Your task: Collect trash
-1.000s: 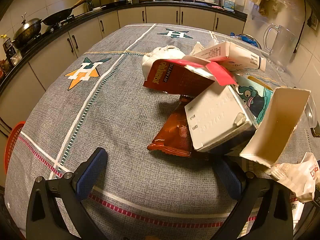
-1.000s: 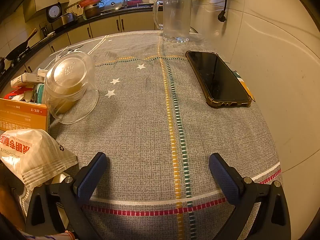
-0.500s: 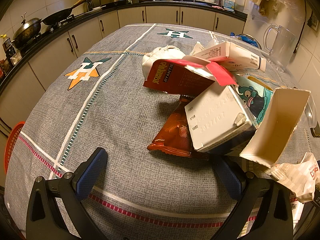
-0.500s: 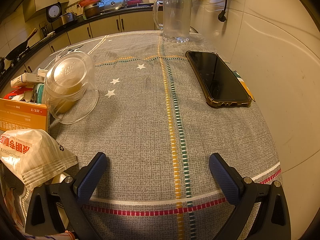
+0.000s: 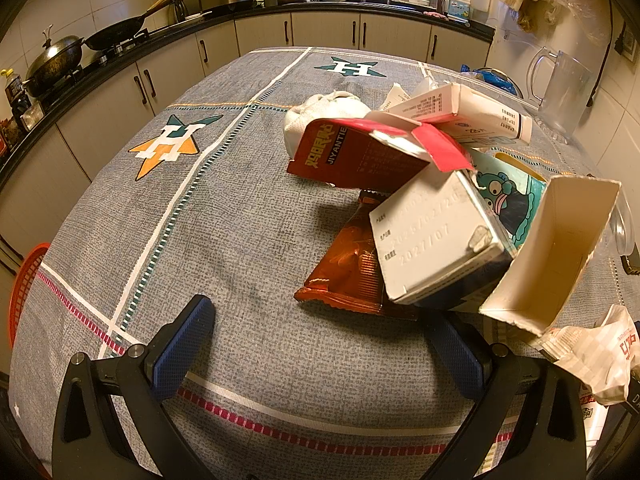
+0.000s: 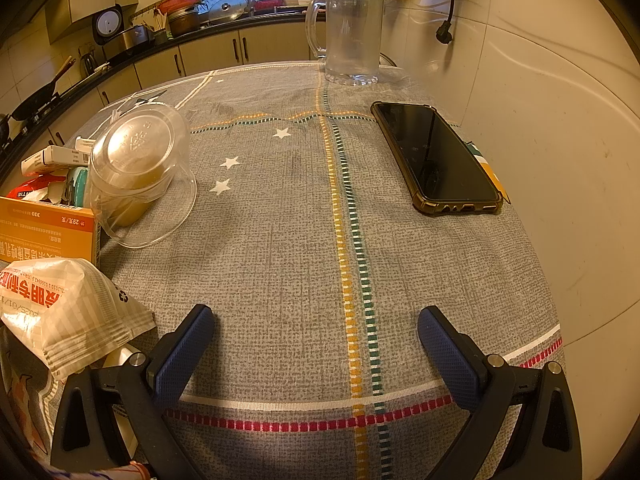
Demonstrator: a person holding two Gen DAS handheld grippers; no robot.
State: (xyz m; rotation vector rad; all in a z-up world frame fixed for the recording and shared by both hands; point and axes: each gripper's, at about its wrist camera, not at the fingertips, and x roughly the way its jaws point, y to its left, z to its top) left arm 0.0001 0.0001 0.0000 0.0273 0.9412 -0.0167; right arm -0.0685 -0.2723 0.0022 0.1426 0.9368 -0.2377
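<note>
Left gripper (image 5: 320, 344) held spread wide over the grey tablecloth (image 5: 224, 216), gripping nothing. Right gripper (image 6: 316, 344) likewise spread, empty. Trash heaped just ahead and to the right: one red carton (image 5: 352, 156), two white boxes (image 5: 436, 240) (image 5: 464, 114), one orange wrapper (image 5: 352, 268), one open-ended carton (image 5: 560, 248). Further right: one clear tub (image 6: 140, 168), one phone (image 6: 434, 156), one glass mug (image 6: 352, 36).

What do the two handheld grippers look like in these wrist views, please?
The left gripper and right gripper look identical: two black angular arms with triangular cut-outs and silver pivot bolts, each carrying flat fingers faced with dark blue textured pads. No cables, markings, hands or sleeves show.
</note>
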